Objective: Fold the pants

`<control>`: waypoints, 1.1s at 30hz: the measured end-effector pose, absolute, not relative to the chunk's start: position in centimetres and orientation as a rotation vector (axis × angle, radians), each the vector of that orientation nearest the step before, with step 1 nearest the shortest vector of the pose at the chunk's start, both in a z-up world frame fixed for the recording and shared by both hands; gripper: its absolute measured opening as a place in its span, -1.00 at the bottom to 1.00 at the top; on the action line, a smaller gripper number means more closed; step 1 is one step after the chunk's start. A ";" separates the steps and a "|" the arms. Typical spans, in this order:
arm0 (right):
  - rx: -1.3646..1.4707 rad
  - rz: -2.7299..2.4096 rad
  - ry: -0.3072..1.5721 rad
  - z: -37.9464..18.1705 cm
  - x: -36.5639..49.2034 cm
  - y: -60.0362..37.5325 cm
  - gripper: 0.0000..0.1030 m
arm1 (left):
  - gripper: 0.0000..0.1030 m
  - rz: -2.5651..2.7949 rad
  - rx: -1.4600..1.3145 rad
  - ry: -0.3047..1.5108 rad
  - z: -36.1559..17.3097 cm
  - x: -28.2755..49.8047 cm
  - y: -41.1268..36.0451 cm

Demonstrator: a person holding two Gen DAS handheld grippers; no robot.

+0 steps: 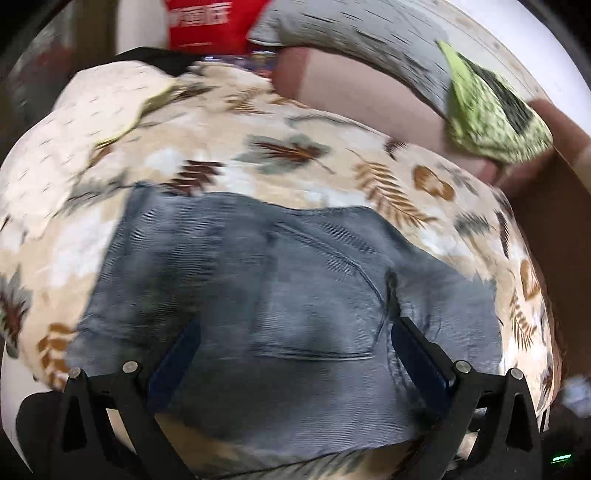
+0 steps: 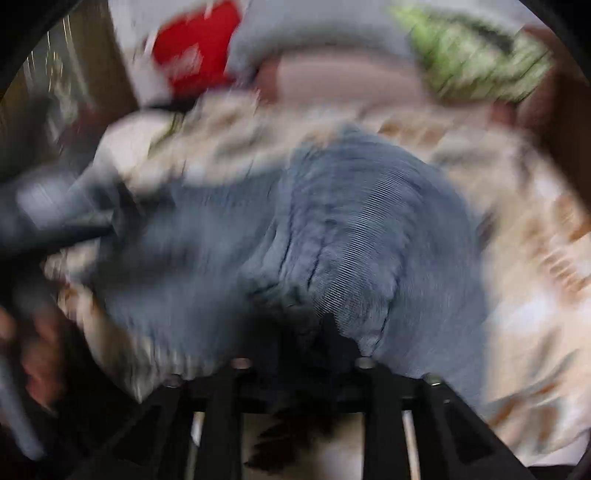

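Grey-blue denim pants (image 1: 288,280) lie folded on a leaf-print bedspread (image 1: 303,147), back pocket facing up. My left gripper (image 1: 295,332) hovers over them, open, its blue fingers (image 1: 181,354) wide apart with nothing between them. The right wrist view is heavily blurred. There the pants (image 2: 362,229) rise in a bunched ridge whose creases run into my right gripper (image 2: 306,325). Its jaws stand close together with denim gathered between them, though the fingertips are lost in dark blur.
A grey pillow (image 1: 369,33) and a green patterned cushion (image 1: 487,110) lie at the head of the bed, with a red box (image 1: 207,22) behind them. Brown wood (image 1: 554,206) borders the right side. A person's hand (image 2: 33,354) shows at the lower left.
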State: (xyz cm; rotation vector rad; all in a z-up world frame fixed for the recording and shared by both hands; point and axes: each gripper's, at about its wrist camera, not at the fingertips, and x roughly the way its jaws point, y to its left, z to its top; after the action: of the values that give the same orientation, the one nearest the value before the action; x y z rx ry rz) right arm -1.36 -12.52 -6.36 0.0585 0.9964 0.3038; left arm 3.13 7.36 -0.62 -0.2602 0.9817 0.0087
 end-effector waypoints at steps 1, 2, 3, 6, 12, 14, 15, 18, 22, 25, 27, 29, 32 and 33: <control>0.056 0.313 0.977 -6.9 -1.9 -12.1 -0.16 | 0.99 0.014 -0.268 0.980 -0.5 3.0 7.7; 0.041 0.335 0.901 -6.3 -3.0 -12.0 0.14 | 0.99 0.008 -0.271 0.980 -0.4 3.0 7.6; 0.051 0.359 0.898 -6.0 -3.3 -12.1 0.42 | 0.99 -0.005 -0.270 0.984 -0.2 3.4 7.1; 0.204 0.406 0.921 -5.1 -4.0 -14.6 0.53 | 0.99 -0.101 -0.240 0.975 0.5 3.6 3.6; 0.567 0.286 0.874 -4.6 -6.4 -24.1 0.54 | 0.99 -0.241 -0.092 0.973 0.4 3.4 -4.5; 0.695 0.239 0.853 -4.6 -6.5 -28.0 0.54 | 0.99 -0.222 0.033 1.015 -2.3 3.5 -7.1; 0.735 0.235 0.847 -4.5 -6.5 -29.4 0.54 | 0.99 -0.206 0.090 1.072 -4.2 3.7 -8.0; 0.861 0.296 0.834 -4.1 -3.9 -32.1 0.54 | 1.00 -0.197 0.146 1.110 -8.0 3.2 -8.6; 0.955 0.507 0.880 -4.3 2.1 -31.1 0.53 | 1.00 -0.197 0.146 1.102 -7.8 3.2 -8.6; 0.956 0.610 1.007 -6.8 7.6 -28.8 0.53 | 1.00 -0.201 0.151 1.092 -7.8 3.2 -8.6; 0.898 0.510 1.059 -9.4 10.8 -28.3 0.53 | 1.00 -0.204 0.150 1.081 -7.8 3.2 -8.6; 0.951 0.441 1.076 -11.9 12.5 -29.2 0.50 | 1.00 -0.206 0.149 1.076 -8.0 3.0 -8.6; 0.980 0.462 1.007 -10.6 11.4 -29.7 0.50 | 1.00 -0.211 0.144 1.069 -8.0 2.9 -8.5; 0.947 0.470 1.000 -9.8 10.7 -29.6 0.50 | 1.00 -0.208 0.145 1.068 -8.0 2.9 -8.6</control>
State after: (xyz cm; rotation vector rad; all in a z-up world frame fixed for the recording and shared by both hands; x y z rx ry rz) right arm 10.66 -29.56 -9.84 0.9466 0.9998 0.4704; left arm 2.86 -8.58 -7.97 0.1447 1.0678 -0.2077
